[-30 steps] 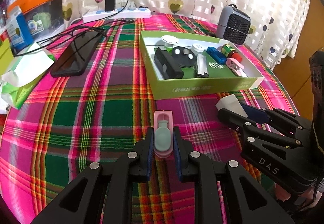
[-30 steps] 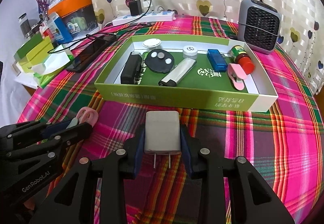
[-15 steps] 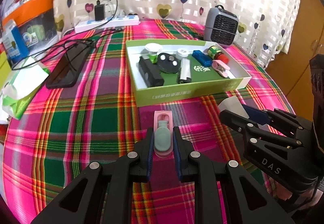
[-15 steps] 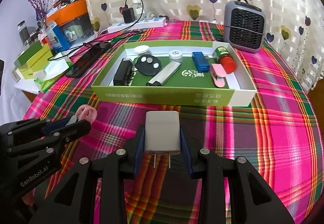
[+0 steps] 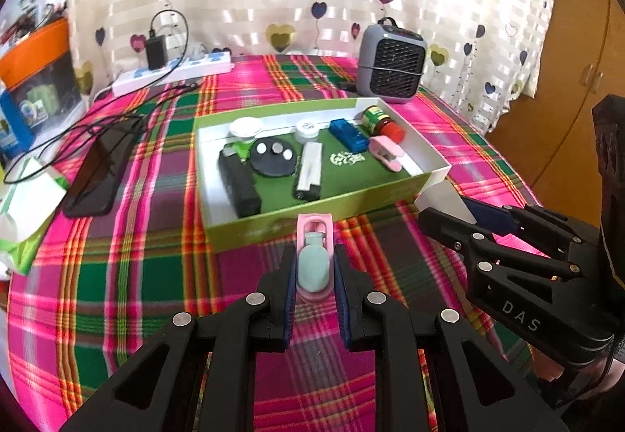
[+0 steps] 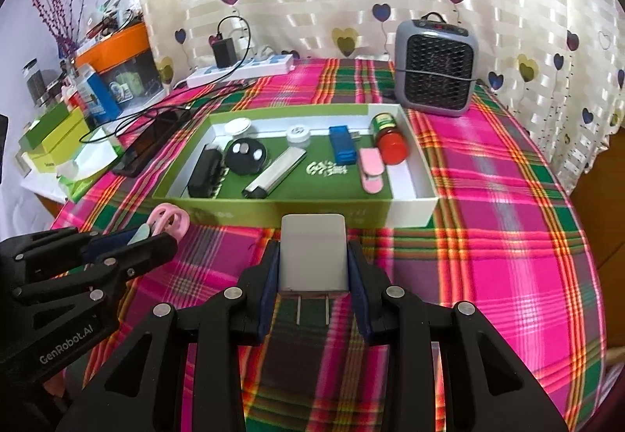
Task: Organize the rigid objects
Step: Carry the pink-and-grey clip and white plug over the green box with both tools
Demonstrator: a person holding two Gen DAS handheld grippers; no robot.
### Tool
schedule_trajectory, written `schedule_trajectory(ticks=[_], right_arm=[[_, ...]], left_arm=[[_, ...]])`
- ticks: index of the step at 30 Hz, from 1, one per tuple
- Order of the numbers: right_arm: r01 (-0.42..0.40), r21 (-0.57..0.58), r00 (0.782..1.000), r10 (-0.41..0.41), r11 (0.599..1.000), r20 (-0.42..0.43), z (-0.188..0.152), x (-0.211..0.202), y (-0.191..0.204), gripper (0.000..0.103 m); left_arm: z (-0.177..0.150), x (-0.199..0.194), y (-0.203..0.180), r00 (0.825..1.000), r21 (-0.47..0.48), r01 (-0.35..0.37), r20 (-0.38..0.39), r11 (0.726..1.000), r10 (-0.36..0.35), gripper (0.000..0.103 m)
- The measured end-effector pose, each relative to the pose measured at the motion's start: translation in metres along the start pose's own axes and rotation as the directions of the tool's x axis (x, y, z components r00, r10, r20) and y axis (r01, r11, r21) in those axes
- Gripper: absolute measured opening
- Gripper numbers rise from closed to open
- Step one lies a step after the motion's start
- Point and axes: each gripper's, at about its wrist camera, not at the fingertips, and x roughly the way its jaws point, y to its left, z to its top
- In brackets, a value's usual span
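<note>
Left gripper [image 5: 314,268] clamped on pink clip [image 5: 315,256]; right gripper [image 6: 313,268] clamped on white charger [image 6: 313,250] — risk: snagging the green box [image 6: 312,215] wall on entry.

Both cameras sit low over the table, side by side, looking at the same green box [image 5: 312,205] [image 6: 297,213].
</note>
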Motion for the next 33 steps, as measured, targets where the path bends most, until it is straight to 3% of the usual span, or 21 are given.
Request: schedule_trajectory(ticks=[19, 33], right_arm=[[0.017, 0.026, 1.000, -0.018, 0.999, 0.025, 0.031, 0.003, -0.029, 0.034], [0.005, 0.014, 1.000, -0.005, 1.000, 0.011, 0.057, 0.029, -0.037, 0.034]], left_arm=[[0.032, 0.021, -0.007, 1.000, 0.017, 0.024, 0.008, 1.000, -0.024, 0.017], [0.056, 0.046, 0.003, 1.000, 0.006, 0.020, 0.005, 1.000, -0.020, 0.017]])
